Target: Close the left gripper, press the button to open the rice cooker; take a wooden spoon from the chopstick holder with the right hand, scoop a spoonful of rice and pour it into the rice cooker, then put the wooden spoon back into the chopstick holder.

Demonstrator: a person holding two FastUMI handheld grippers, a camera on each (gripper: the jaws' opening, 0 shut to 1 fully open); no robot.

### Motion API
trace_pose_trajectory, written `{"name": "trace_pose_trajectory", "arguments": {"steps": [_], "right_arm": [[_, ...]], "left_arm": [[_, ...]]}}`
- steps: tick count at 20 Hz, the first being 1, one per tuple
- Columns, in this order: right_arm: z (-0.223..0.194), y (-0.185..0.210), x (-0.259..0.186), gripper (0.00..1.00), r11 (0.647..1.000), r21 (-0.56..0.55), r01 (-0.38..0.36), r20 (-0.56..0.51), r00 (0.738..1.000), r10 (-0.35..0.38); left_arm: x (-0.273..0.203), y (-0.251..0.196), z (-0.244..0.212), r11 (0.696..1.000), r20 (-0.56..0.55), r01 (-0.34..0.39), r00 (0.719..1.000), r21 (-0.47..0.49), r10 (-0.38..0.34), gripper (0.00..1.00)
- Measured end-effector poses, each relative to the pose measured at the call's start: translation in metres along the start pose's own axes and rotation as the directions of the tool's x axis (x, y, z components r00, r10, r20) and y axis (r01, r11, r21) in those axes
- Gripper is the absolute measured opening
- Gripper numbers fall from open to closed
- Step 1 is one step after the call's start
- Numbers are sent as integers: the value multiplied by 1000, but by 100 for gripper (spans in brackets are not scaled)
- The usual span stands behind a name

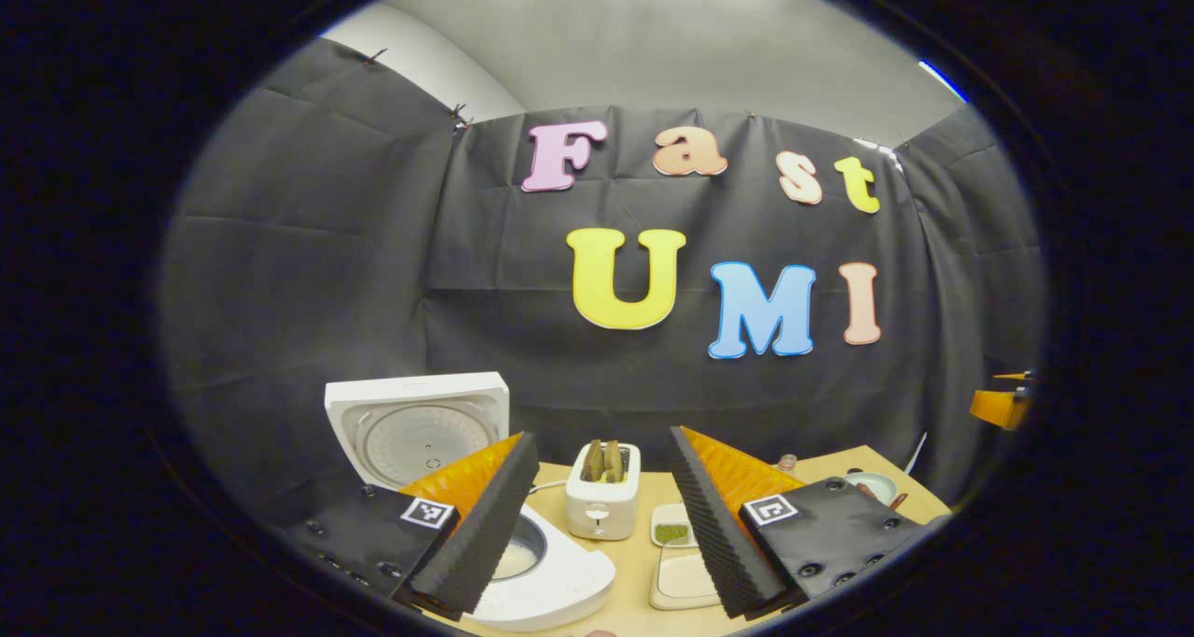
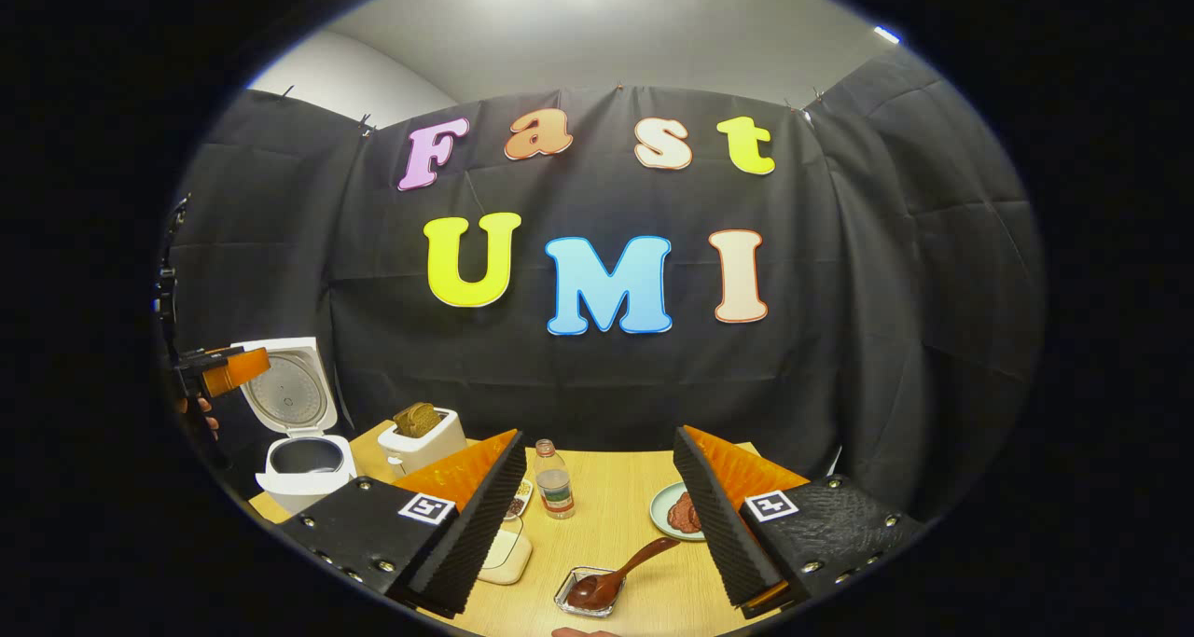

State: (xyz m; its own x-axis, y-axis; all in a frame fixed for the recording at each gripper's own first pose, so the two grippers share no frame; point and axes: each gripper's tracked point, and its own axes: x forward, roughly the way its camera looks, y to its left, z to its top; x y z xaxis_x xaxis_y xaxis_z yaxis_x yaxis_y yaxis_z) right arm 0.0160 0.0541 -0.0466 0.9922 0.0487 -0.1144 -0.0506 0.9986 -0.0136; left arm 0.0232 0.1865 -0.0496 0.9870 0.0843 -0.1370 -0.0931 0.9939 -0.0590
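The white rice cooker stands at lower left in the left gripper view, its lid up and the inner pot showing. My left gripper is open above and in front of it, nothing between its fingers. In the right gripper view the cooker sits far left, with the left gripper and a hand beside its raised lid. A dark wooden spoon rests with its bowl in a small glass dish on the table. My right gripper hangs open above it, holding nothing.
A white toaster with bread stands beside the cooker. A small dish of green grains and a cream tray with pale contents lie before it. A small bottle and a plate of reddish food sit mid-table on the wooden table.
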Motion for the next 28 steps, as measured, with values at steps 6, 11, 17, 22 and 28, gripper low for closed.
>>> {"name": "trace_pose_trajectory", "arguments": {"steps": [6, 11, 17, 22, 28], "right_arm": [[-23, -21, 4, 97, 997, 73, 29, -11, 1000, -28], [-63, -43, 23, 97, 992, 93, 80, -67, 995, -74], [-140, -60, 54, 97, 982, 141, 127, -233, 968, -92], [-192, -63, 73, 98, 974, 174, 145, -327, 941, -81], [-242, -59, 99, 95, 947, 281, 154, -426, 905, -21]], "left_arm": [[-10, -30, 3, 999, 56, 36, 998, -3, -36, 96], [-10, -50, 0, 997, 77, 70, 995, -27, -68, 99], [-9, -62, -13, 996, 39, 85, 996, 31, -86, 96], [-7, -69, -22, 995, 5, 91, 996, 40, -91, 96], [-5, -66, -34, 996, -39, 75, 997, 46, -73, 96]]}}
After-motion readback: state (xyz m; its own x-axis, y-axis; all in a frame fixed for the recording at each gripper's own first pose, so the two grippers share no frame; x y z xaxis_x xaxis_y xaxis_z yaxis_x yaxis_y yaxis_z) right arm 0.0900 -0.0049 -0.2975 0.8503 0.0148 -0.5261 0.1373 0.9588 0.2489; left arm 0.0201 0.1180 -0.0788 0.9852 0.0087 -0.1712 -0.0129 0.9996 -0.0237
